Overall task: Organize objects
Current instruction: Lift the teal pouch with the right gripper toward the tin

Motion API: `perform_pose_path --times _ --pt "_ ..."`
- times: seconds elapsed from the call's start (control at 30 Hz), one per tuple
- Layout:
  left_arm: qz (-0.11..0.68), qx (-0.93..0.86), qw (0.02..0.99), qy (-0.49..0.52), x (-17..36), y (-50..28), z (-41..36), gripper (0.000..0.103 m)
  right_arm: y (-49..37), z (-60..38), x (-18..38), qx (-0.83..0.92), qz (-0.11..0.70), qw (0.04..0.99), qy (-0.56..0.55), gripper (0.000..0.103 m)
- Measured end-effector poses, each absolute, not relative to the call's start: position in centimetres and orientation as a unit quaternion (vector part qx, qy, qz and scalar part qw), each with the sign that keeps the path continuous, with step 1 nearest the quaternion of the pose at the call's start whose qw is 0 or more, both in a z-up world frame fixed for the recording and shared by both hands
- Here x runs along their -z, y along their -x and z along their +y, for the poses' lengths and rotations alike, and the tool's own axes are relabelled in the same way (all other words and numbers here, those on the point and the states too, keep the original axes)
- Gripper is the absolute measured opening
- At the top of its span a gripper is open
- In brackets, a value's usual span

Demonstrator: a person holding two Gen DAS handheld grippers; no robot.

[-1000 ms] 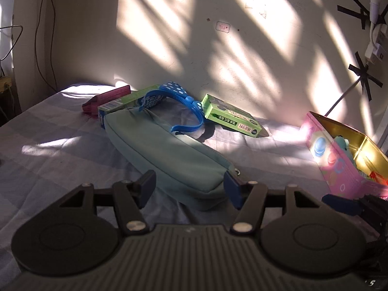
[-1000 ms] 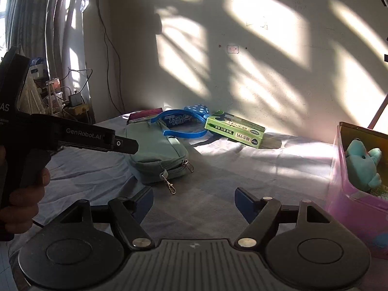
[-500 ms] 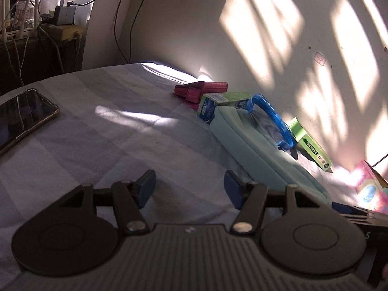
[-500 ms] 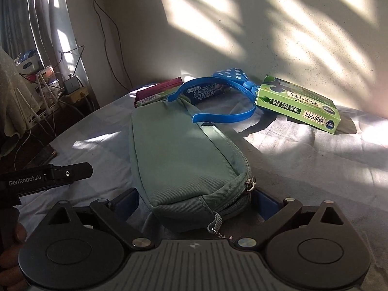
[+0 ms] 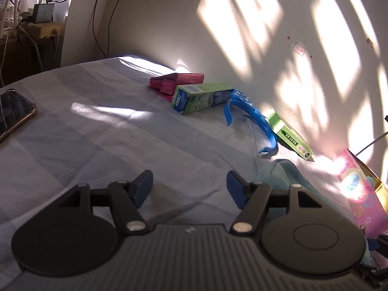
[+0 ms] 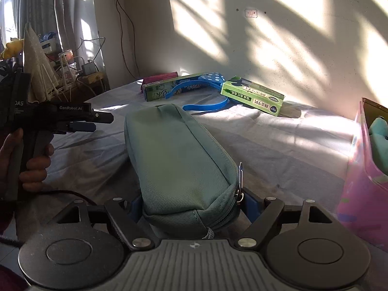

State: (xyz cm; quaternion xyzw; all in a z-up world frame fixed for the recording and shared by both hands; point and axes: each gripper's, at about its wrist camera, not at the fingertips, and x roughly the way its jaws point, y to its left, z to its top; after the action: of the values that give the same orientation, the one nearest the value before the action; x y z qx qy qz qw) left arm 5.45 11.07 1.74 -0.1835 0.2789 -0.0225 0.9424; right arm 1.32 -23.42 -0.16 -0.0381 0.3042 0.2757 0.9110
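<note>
My right gripper point(image 6: 191, 206) is shut on the near end of a green zip pouch point(image 6: 177, 155), which is lifted off the grey-blue cloth; a corner of it shows in the left wrist view point(image 5: 278, 174). My left gripper point(image 5: 189, 189) is open and empty above the cloth; it also shows in the right wrist view point(image 6: 82, 121). By the wall lie a blue headband point(image 5: 254, 121), a green toothpaste box point(image 5: 201, 98), a flat green box point(image 5: 288, 135) and a pink wallet point(image 5: 174, 82).
A pink tin point(image 6: 363, 174) with a teal plush toy point(image 6: 380, 131) inside stands at the right; it also shows in the left wrist view point(image 5: 363, 191). A phone point(image 5: 12, 111) lies at the cloth's left edge. Cables and clutter point(image 6: 72, 72) stand beyond the left side.
My right gripper closed on the pouch's end and lifted it toward the right. My left gripper swung left, away from the pouch, and stays open.
</note>
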Motion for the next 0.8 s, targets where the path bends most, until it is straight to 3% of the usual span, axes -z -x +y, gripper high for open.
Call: perform_pose_path --times 0.17,0.4,0.43,0.5,0.63,0.8 --pt "0.277 0.16 0.935 0.156 -4.0 -5.5 5.1 0.069 3.2 -29.4 0.2 -0.192 0.294 0.936 0.037 0.088" --pt "0.35 0.216 0.909 0.072 -3.1 -7.4 -3.0 0.064 4.9 -30.5 1.2 -0.185 0.286 0.94 0.007 0.088" --pt "0.374 0.208 0.902 0.057 -2.2 -7.8 -3.6 0.055 4.6 -30.3 1.4 -0.186 0.289 0.939 0.009 0.087" --pt "0.374 0.211 0.899 0.081 -1.5 -7.4 -3.4 0.051 3.7 -29.8 2.2 -0.192 0.308 0.932 0.007 0.079" --pt "0.366 0.198 0.906 0.081 -3.3 -6.1 -3.0 0.047 3.8 -29.8 1.9 -0.188 0.289 0.939 0.018 0.071" --pt "0.293 0.227 0.925 0.081 -9.8 -5.7 -5.2 0.047 4.5 -33.2 -2.3 -0.18 0.188 0.965 -0.026 0.068"
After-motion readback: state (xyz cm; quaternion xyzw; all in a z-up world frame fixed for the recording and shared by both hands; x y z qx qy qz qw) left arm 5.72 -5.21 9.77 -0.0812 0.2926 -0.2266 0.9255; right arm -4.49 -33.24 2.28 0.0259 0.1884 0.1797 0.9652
